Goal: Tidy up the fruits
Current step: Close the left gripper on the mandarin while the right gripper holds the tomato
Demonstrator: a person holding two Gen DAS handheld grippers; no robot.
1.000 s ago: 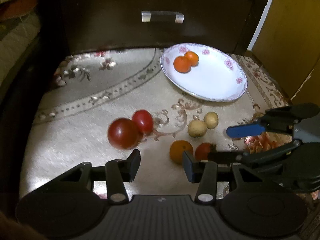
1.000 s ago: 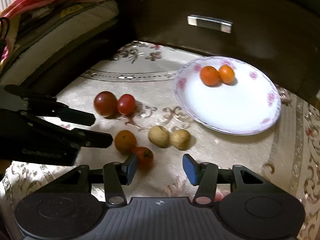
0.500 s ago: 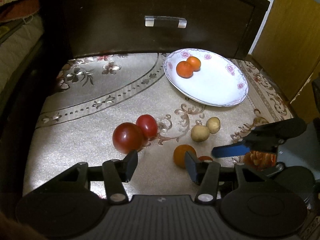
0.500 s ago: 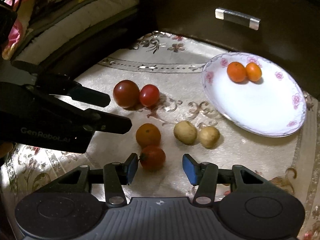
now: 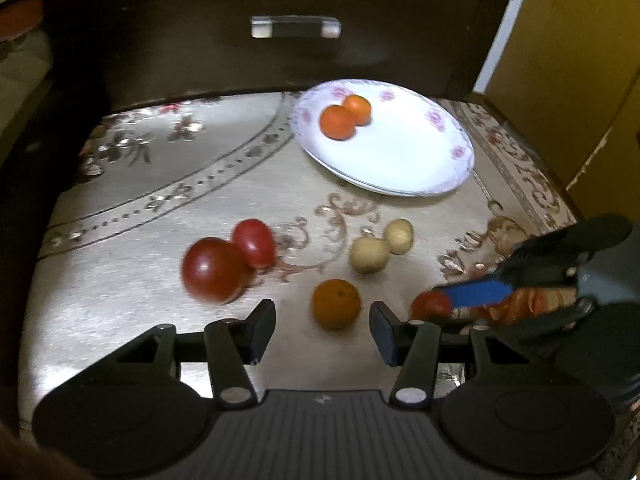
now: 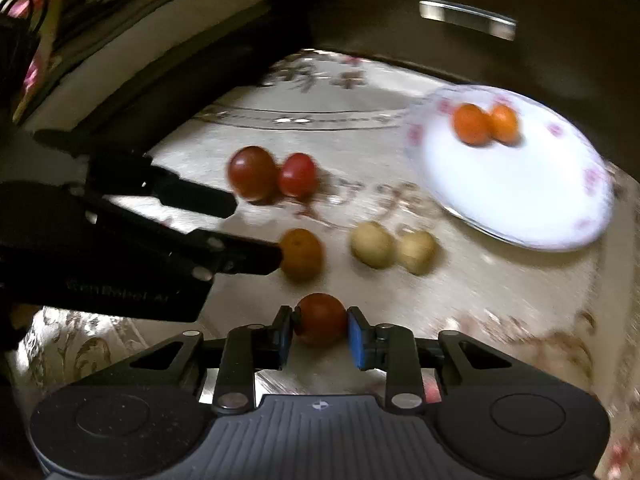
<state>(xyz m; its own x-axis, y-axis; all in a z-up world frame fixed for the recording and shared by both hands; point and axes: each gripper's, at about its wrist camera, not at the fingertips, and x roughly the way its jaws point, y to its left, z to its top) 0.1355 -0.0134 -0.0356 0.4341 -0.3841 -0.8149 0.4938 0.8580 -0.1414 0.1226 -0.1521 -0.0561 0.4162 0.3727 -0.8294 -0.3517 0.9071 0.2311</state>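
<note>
The white plate (image 5: 420,168) at the back of the patterned table (image 5: 120,280) holds only two oranges (image 5: 345,117); nearer than the plate, two red tomatoes (image 6: 272,174), another orange (image 5: 335,309) and two pale fruits (image 6: 392,245) wait on the cloth. The right gripper (image 6: 320,330) pinches a small tomato (image 6: 320,318) nearest the camera, while the left gripper (image 5: 322,330) hangs spread apart around that loose orange, so the sorting seems barely begun.

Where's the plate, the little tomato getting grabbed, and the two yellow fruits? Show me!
plate (image 5: 416,160), left wrist view, on its bare white middle.
tomato (image 6: 321,319), right wrist view, on its front, between the pads.
yellow fruits (image 6: 373,245), right wrist view, on the left one's middle.
</note>
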